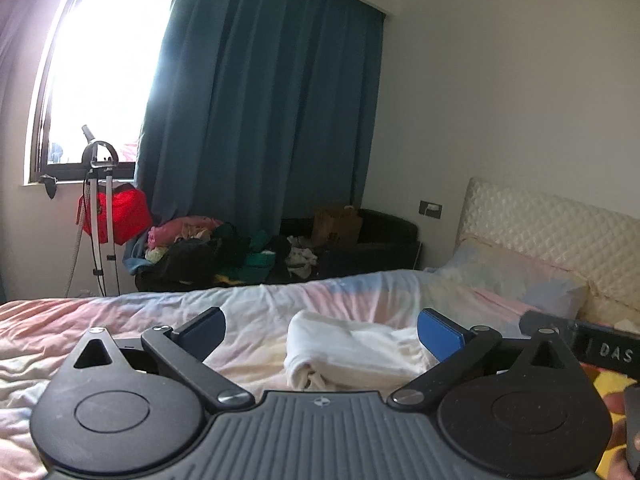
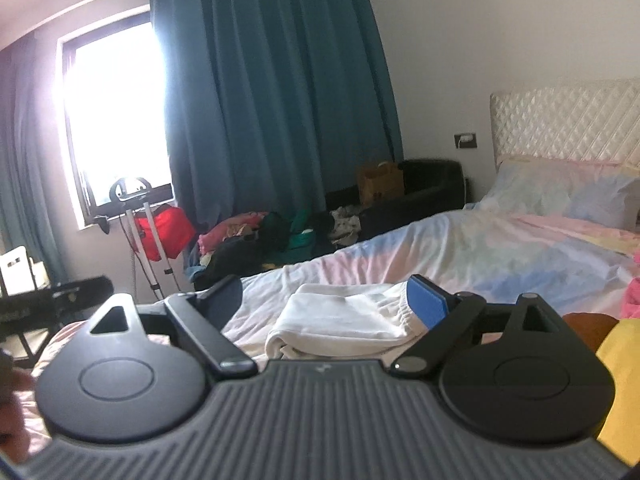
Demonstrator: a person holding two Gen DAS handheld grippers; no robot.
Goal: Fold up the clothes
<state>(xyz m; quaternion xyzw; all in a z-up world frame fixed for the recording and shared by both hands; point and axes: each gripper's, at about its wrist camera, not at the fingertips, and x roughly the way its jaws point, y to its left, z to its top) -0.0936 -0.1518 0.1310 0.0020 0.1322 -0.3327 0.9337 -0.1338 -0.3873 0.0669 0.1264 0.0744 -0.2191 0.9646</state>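
While both grippers hover apart from it, a folded white garment (image 1: 344, 350) lies on the bed (image 1: 120, 320), toward its near edge and well short of the pillow (image 1: 516, 276) at the head. Left gripper (image 1: 322, 330): jaws spread wide, empty. Right gripper (image 2: 326, 298): jaws spread wide, empty. Clothes pile (image 2: 260, 236) beyond the far edge.

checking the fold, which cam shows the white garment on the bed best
The right wrist view: the white garment shows its flat folded top and elastic edge between the open fingers. The left wrist view shows it lower and more bunched, partly behind the gripper body.
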